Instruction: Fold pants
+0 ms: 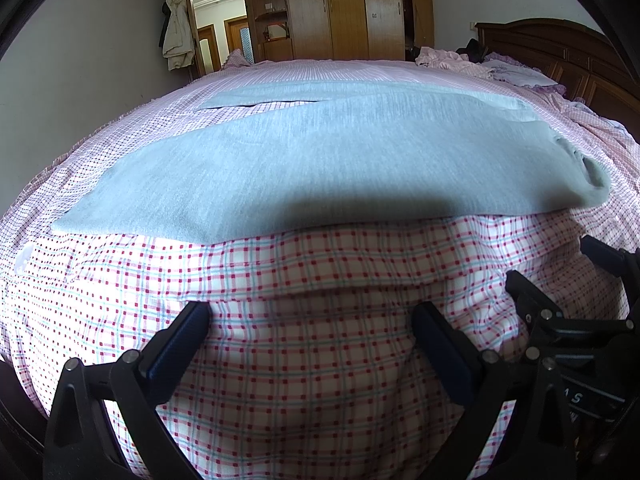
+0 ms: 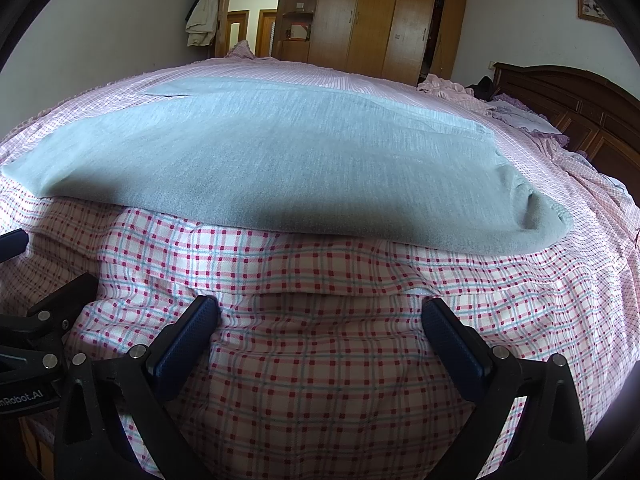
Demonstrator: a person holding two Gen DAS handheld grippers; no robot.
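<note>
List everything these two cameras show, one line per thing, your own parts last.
pants: one, light grey, laid flat across the bed, one leg nearer than the other.
bedsheet: one, pink and white check, covering the bed.
wardrobe: one, brown wood, far wall.
coat: one, pale, hanging beside the doorway.
headboard: one, dark wood, far right.
crumpled clothes: a pile, pink, near the headboard.
left gripper: black, blue-padded fingers spread open, above the sheet.
right gripper: the same build, open, holding nothing.
</note>
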